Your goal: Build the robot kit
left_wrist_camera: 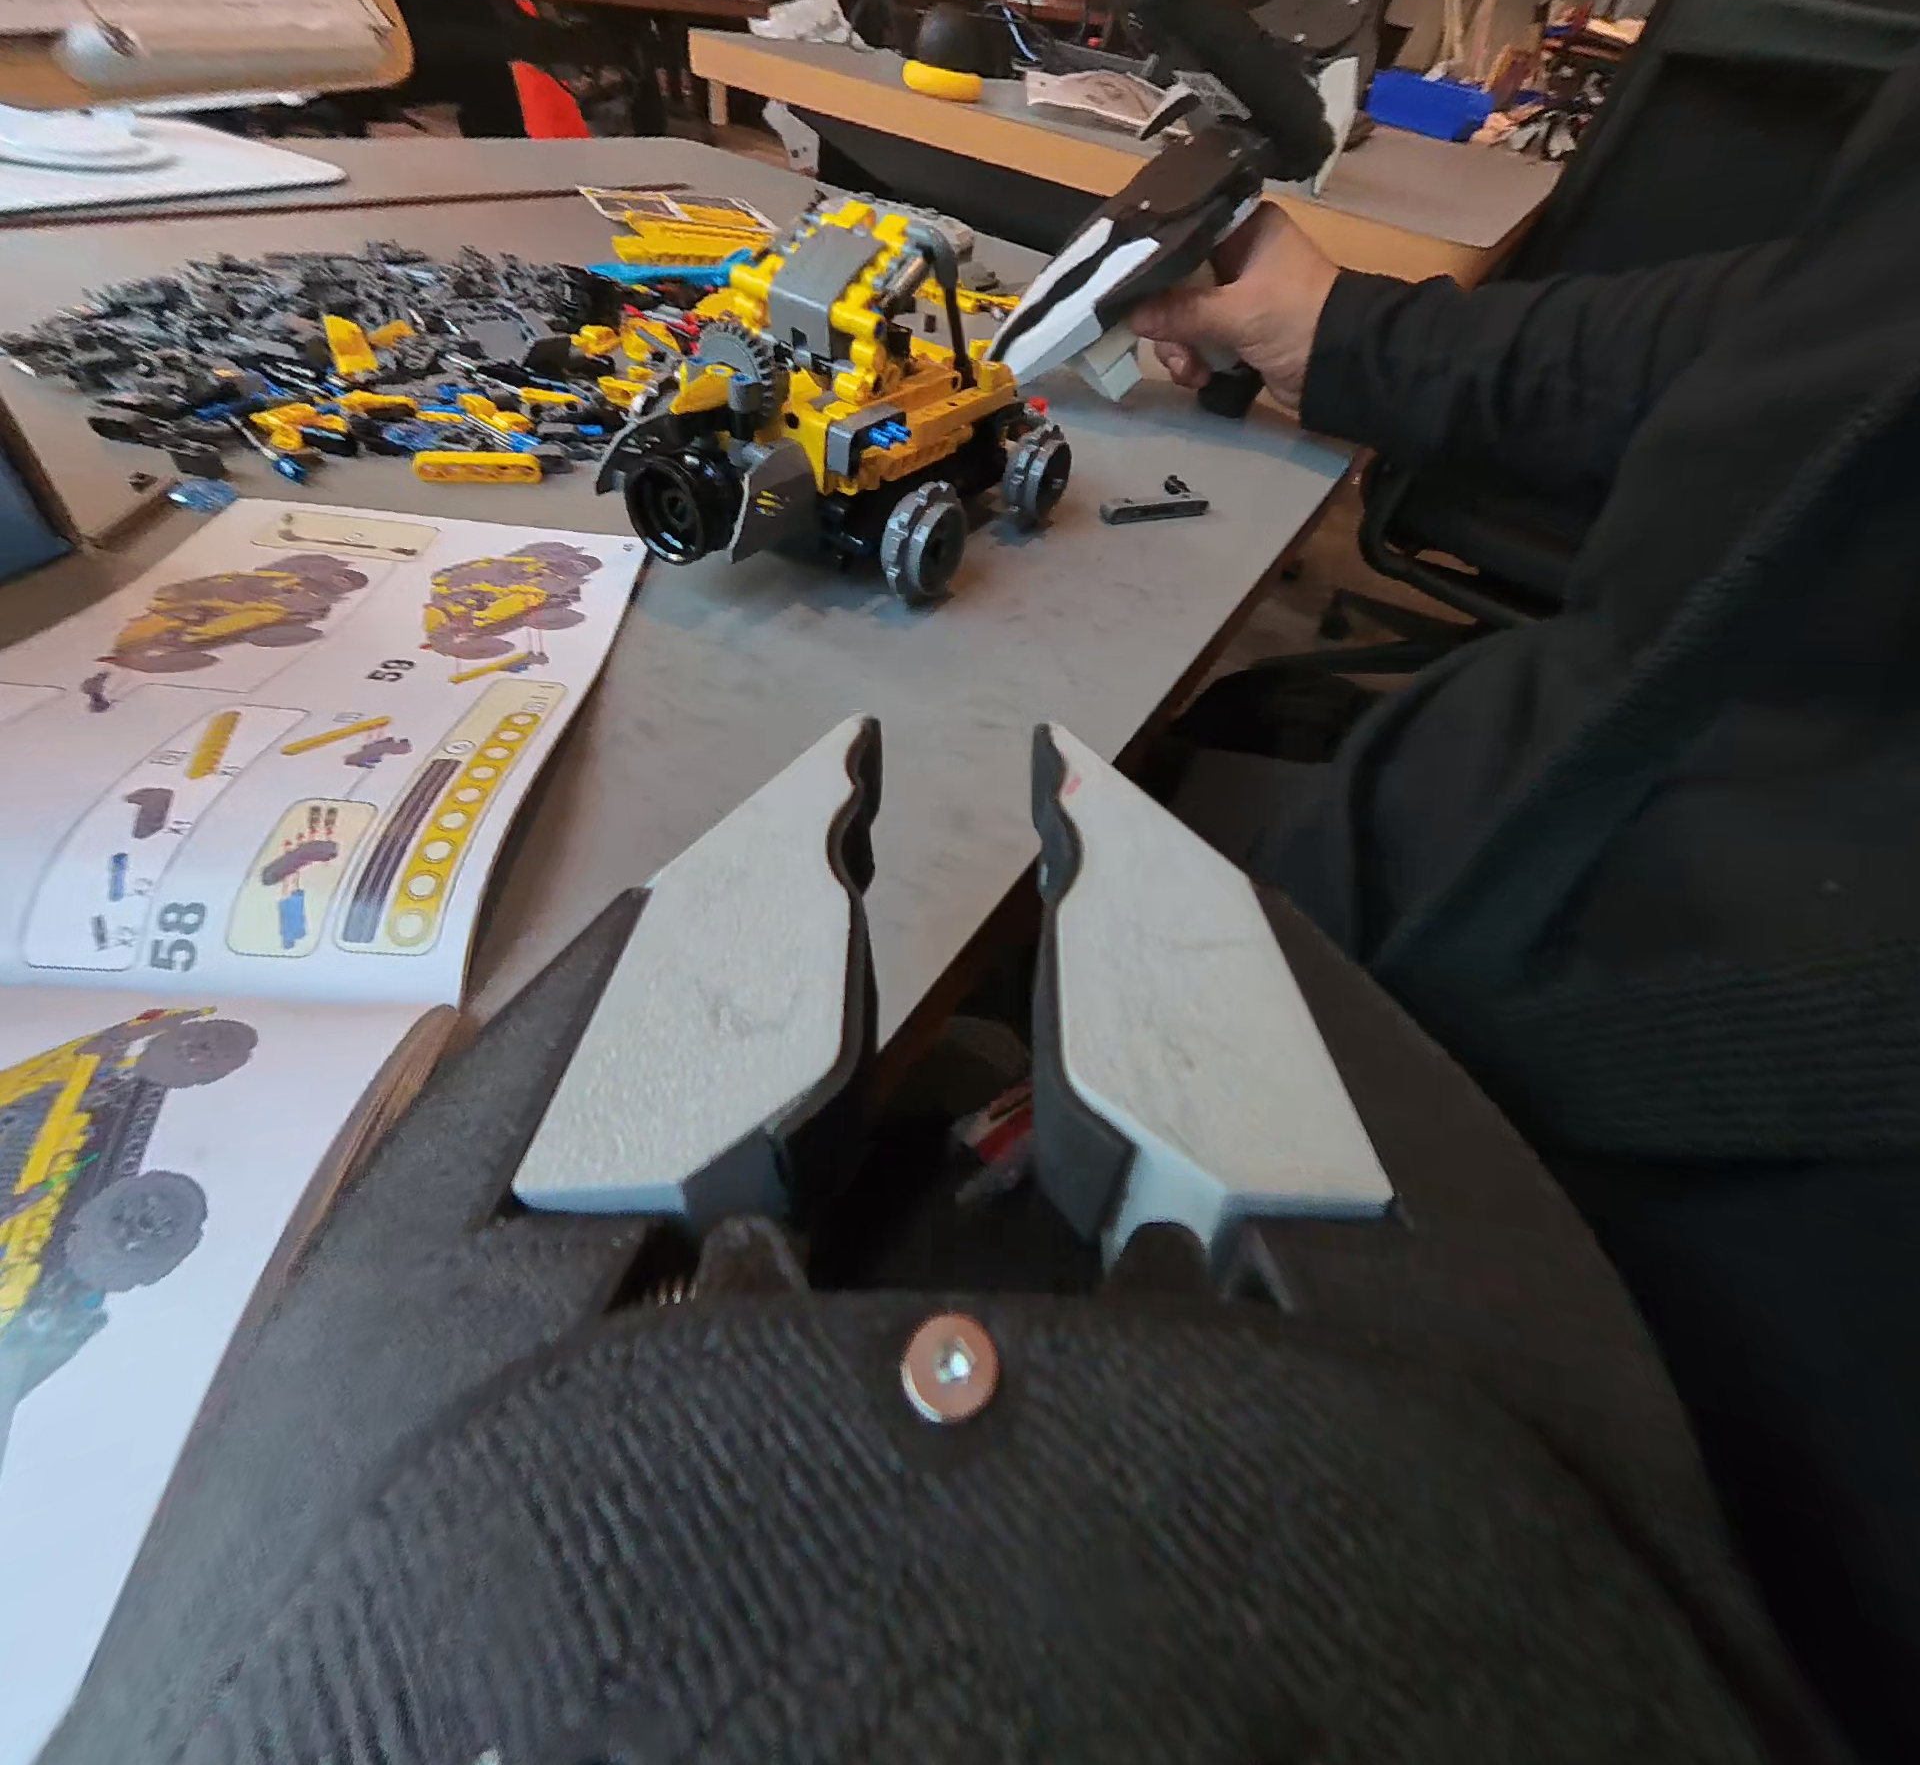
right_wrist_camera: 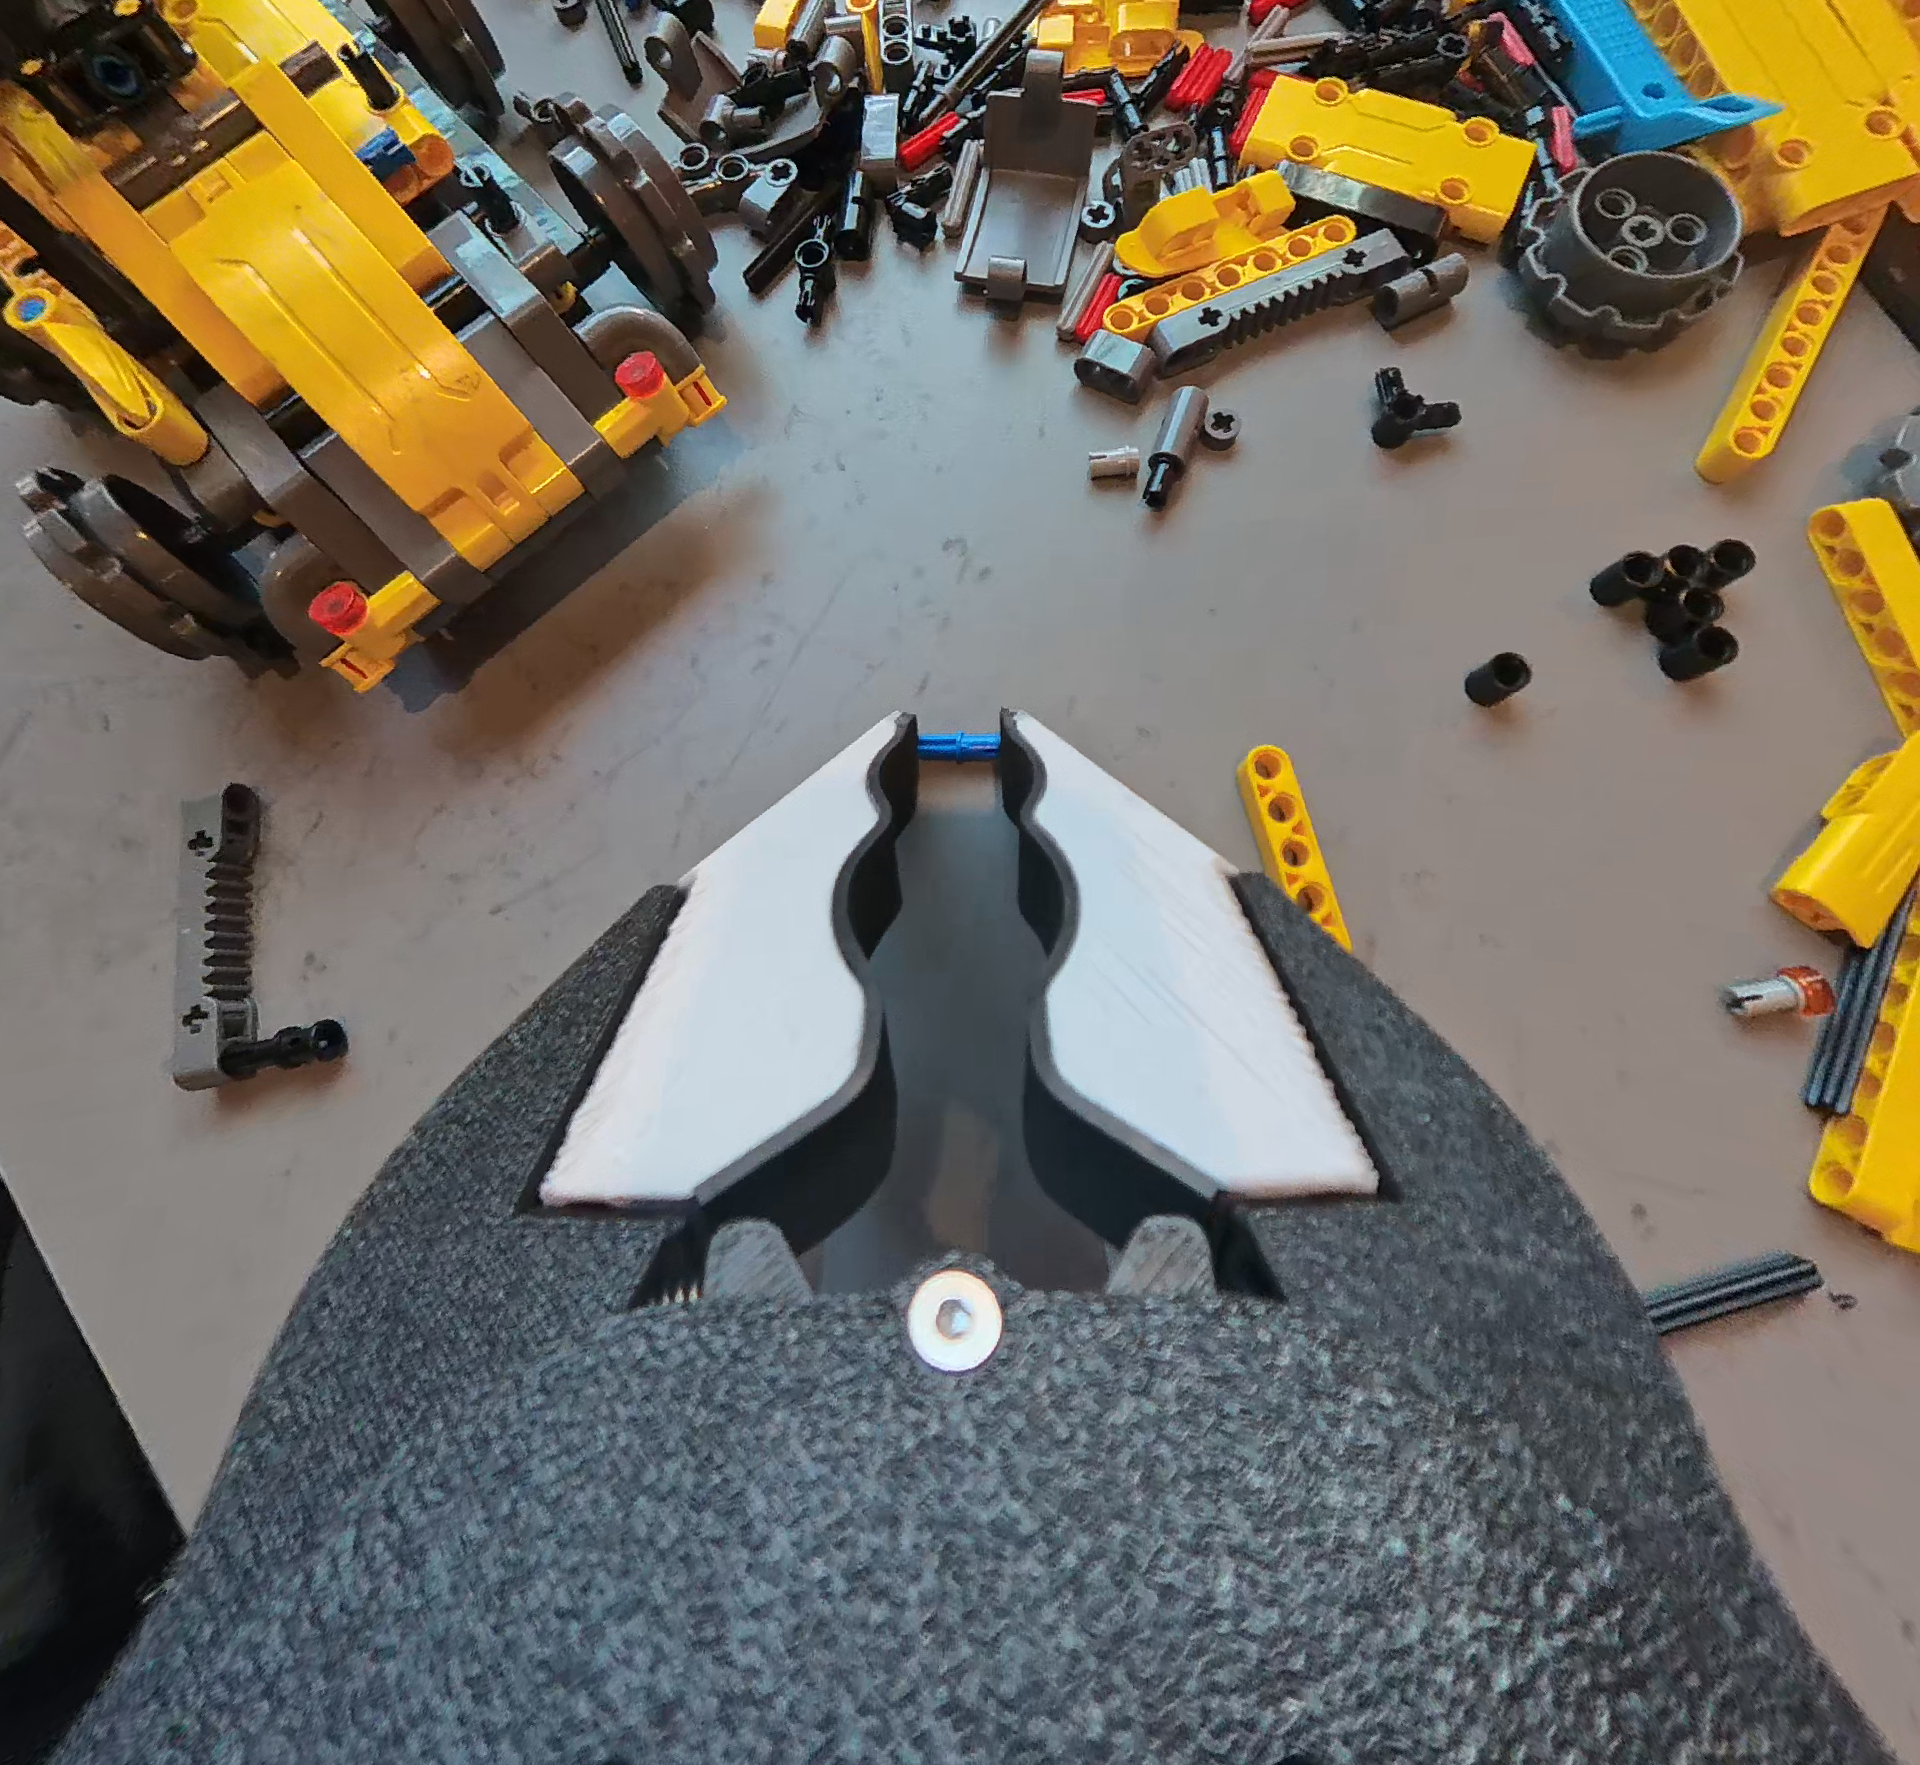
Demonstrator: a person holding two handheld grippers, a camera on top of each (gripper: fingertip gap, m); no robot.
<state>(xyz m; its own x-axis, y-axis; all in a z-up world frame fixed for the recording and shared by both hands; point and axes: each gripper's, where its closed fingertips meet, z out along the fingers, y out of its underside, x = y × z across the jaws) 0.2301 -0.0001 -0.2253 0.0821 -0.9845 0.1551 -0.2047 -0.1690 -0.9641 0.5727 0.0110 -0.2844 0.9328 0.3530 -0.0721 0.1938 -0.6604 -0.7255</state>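
One small blue pin (right_wrist_camera: 958, 744) is pinched crosswise between the tips of the right gripper (right_wrist_camera: 958, 736), held over bare grey table (right_wrist_camera: 831, 572) near the rear of the yellow model vehicle (right_wrist_camera: 312, 261) at its left. Far beyond lies the loose parts pile (right_wrist_camera: 1195, 105). Nothing sits between the parted fingers of the left gripper (left_wrist_camera: 954, 759), which hangs over the near table edge right of the instruction booklet (left_wrist_camera: 312, 728).

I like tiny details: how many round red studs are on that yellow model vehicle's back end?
2. One red stud sits at the rear corner of the yellow model vehicle nearer the parts pile, the other at the opposite rear corner. None seem hidden.
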